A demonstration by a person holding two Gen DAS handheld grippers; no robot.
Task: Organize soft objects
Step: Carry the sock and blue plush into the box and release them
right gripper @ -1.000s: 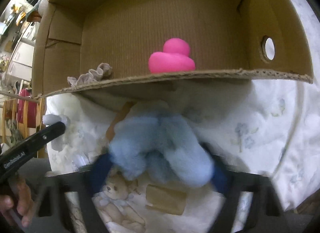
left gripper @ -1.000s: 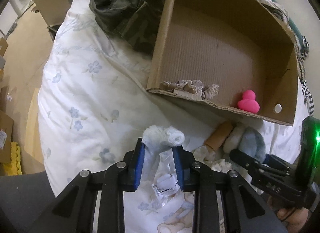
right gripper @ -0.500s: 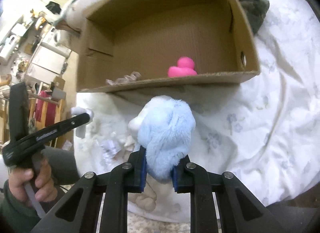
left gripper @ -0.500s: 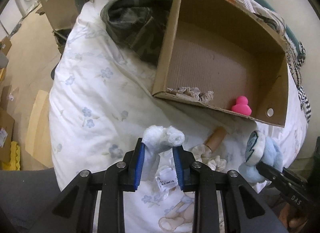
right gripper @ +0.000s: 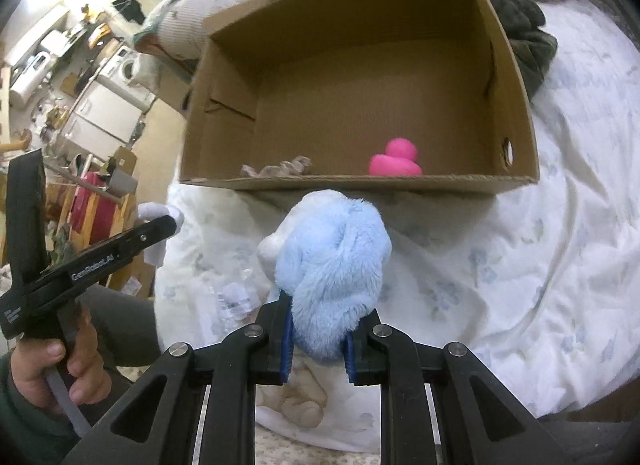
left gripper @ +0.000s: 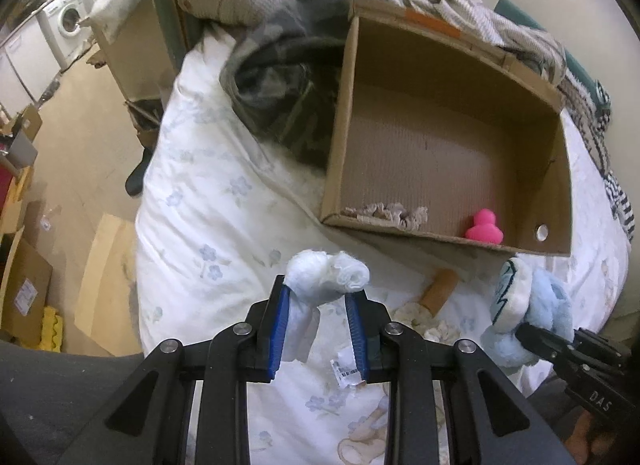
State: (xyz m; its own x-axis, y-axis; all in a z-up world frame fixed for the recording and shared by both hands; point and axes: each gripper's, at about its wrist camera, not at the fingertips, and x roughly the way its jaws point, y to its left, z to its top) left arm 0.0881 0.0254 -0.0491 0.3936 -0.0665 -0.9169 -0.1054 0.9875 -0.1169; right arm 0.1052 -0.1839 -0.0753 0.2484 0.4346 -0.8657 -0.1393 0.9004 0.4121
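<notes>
My left gripper (left gripper: 319, 307) is shut on a white rolled sock (left gripper: 326, 277) with a paper tag, held above the bed. It also shows in the right wrist view (right gripper: 160, 221). My right gripper (right gripper: 318, 329) is shut on a pale blue plush toy (right gripper: 334, 261), which also shows at the right of the left wrist view (left gripper: 528, 305). An open cardboard box (left gripper: 344, 137) lies ahead on the bed; it also shows in the right wrist view (right gripper: 516, 105). Inside it are a pink rubber duck (left gripper: 484, 227) and a beige frilly cloth (left gripper: 390, 213).
The bed has a white flowered duvet (left gripper: 208, 201). A camouflage garment (left gripper: 280, 89) lies left of the box. A brown tube (left gripper: 438, 291) and small beige cloths (left gripper: 416, 315) lie before the box. The bed's edge and floor with boxes are at the left.
Both grippers have risen and pulled back from the box. The right gripper closed on the blue plush and lifted it off the duvet. The left gripper keeps its hold on the sock.
</notes>
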